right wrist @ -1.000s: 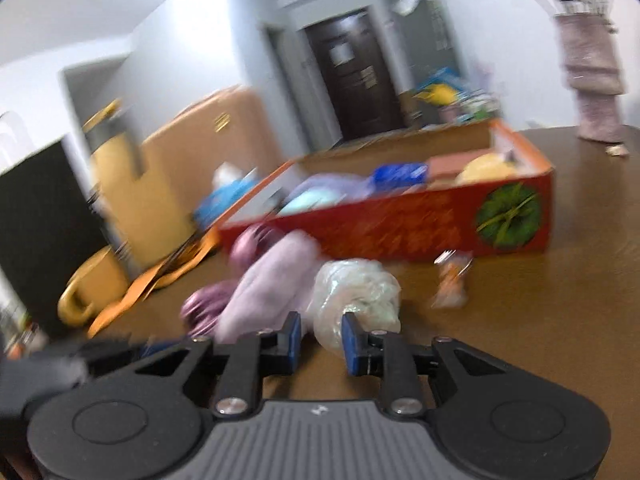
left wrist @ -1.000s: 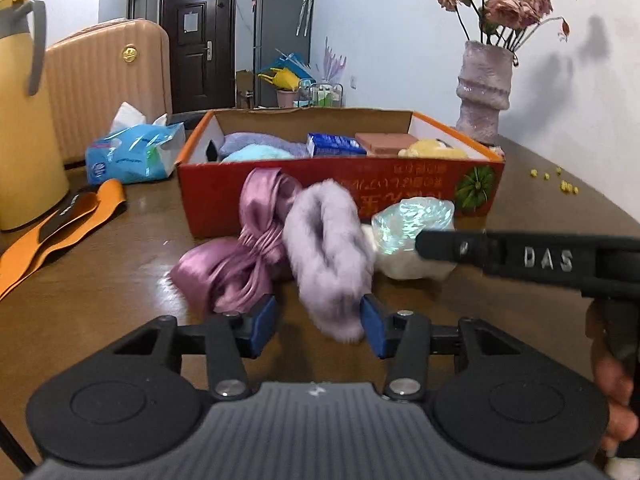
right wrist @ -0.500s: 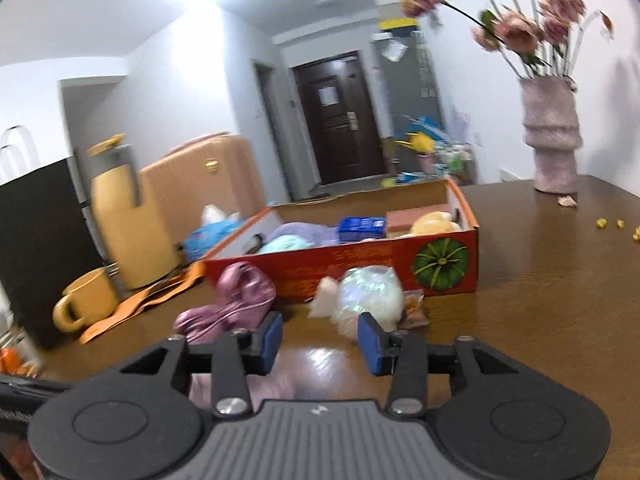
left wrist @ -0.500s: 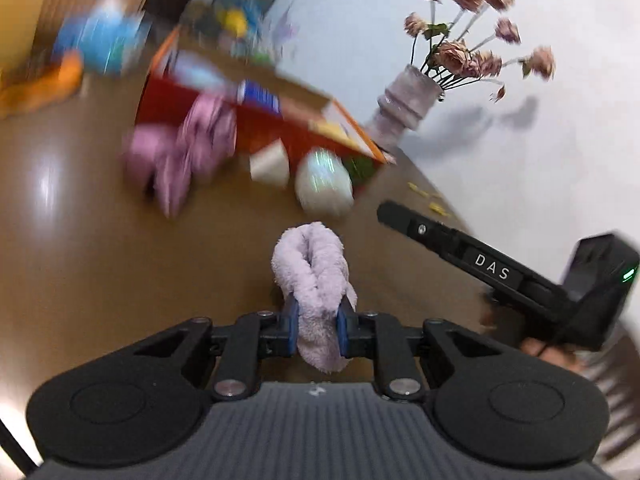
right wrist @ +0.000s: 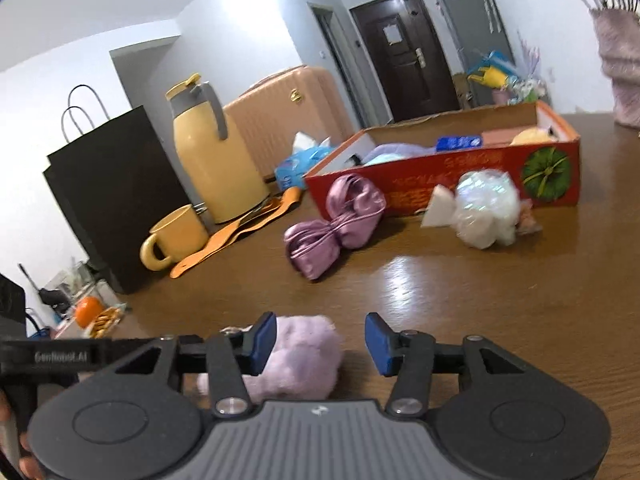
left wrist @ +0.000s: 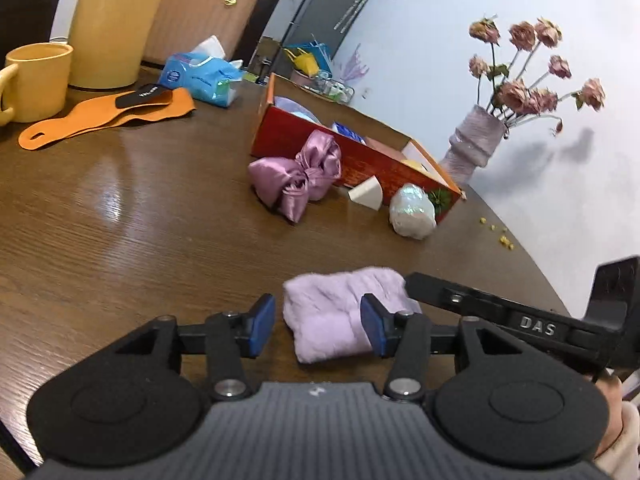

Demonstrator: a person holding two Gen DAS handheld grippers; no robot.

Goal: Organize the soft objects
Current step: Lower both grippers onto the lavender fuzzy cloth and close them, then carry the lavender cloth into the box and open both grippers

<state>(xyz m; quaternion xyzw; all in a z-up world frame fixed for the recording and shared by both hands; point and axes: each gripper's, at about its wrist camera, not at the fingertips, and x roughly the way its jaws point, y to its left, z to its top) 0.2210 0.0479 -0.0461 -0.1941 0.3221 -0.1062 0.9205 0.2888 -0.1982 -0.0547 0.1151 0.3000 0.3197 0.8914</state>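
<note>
A fluffy lilac scrunchie [left wrist: 336, 316] lies on the wooden table [left wrist: 120, 220] close in front of me. My left gripper [left wrist: 318, 328] is open, its jaws either side of the scrunchie, not gripping it. My right gripper [right wrist: 320, 338] is open too; the scrunchie [right wrist: 300, 356] lies by its left finger. A pink satin bow [left wrist: 300, 176], a white sponge wedge [left wrist: 368, 196] and an iridescent white puff [left wrist: 412, 210] lie in front of the red cardboard box [left wrist: 360, 160]. The bow [right wrist: 340, 220] and puff [right wrist: 488, 212] also show in the right wrist view.
The box [right wrist: 460, 176] holds several soft items. A yellow jug [right wrist: 212, 152], yellow mug [right wrist: 172, 236], orange strap [right wrist: 240, 232], tissue pack [left wrist: 200, 76] and black bag [right wrist: 112, 196] stand at the left. A vase of flowers [left wrist: 476, 144] stands behind the box.
My left gripper carried the lilac scrunchie away from the box, set it on the near table and opened. My right gripper opened and pulled back to the scrunchie.
</note>
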